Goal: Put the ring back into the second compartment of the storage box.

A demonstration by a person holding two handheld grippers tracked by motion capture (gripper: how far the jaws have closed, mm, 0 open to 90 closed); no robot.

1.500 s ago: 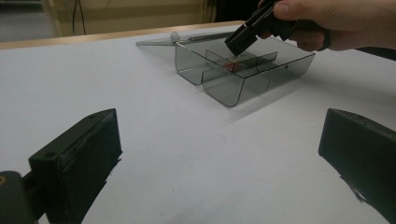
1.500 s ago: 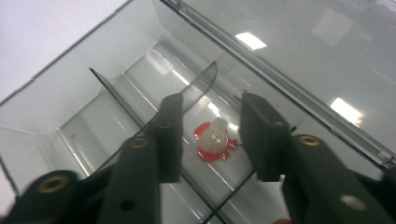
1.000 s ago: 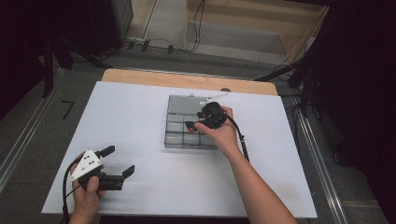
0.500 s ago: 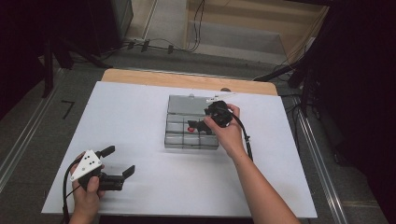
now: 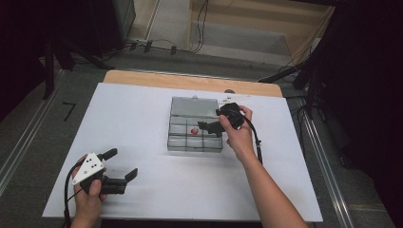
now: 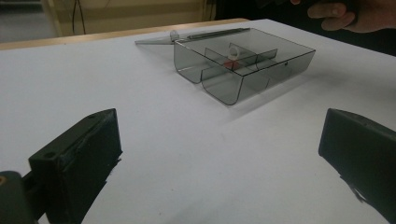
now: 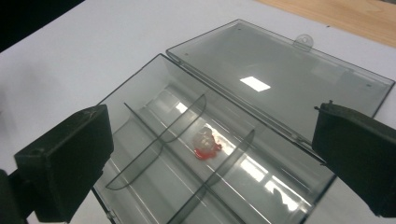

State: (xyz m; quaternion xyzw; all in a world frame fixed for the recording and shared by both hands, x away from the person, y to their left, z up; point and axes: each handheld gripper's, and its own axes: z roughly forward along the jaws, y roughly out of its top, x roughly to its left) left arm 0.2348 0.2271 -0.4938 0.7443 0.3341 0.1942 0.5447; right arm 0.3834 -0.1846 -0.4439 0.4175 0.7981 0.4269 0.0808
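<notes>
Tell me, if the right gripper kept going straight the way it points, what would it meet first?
Probably the small red and clear piece in the open box's middle compartment; the right gripper, jaws open, aims there, though depth is uncertain.

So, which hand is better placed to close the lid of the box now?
Probably the right. The right gripper hovers open over the box, beside its flat-lying lid. The left gripper sits open near the table's front edge, far away.

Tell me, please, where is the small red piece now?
The small red piece lies inside the open grey compartment box, in a middle compartment, just left of the right gripper in the high view.
</notes>
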